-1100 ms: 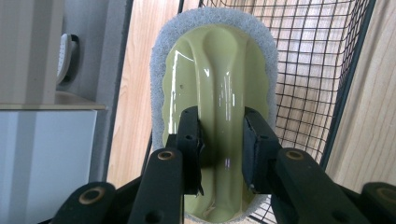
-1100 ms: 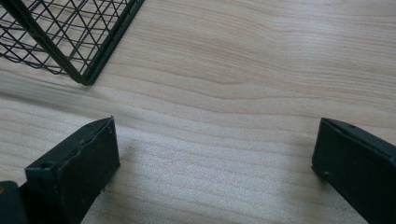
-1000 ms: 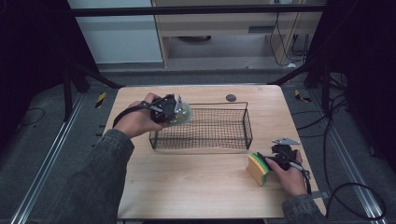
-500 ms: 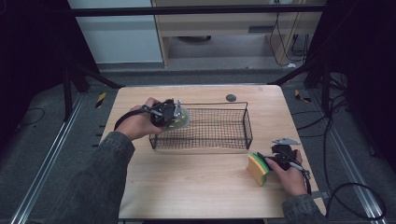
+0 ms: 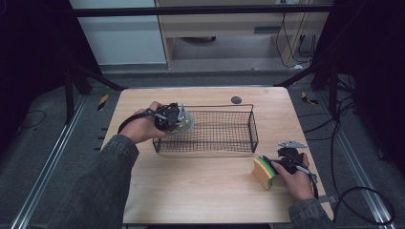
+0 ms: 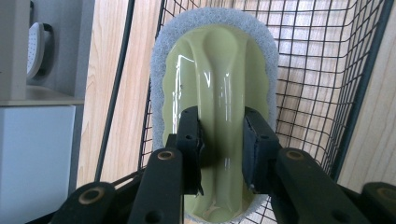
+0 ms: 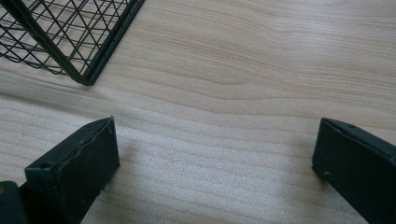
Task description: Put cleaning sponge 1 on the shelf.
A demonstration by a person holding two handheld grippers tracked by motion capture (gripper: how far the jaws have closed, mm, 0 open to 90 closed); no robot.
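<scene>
Gripping a green-handled scrub pad (image 6: 215,93), the left gripper (image 5: 167,117) has both jaws pressed on the pad's glossy raised grip w/ the white scouring edge showing round it. Pad sits over the left end of the black wire basket (image 5: 224,143), at rim level; can't tell if it touches the mesh. Right gripper (image 5: 282,162) rests low on the wooden table (image 5: 200,191) near the front right, jaws spread wide apart w/ only bare wood btwn them. A yellow-green sponge (image 5: 263,172) stands just beside it, on its left.
</scene>
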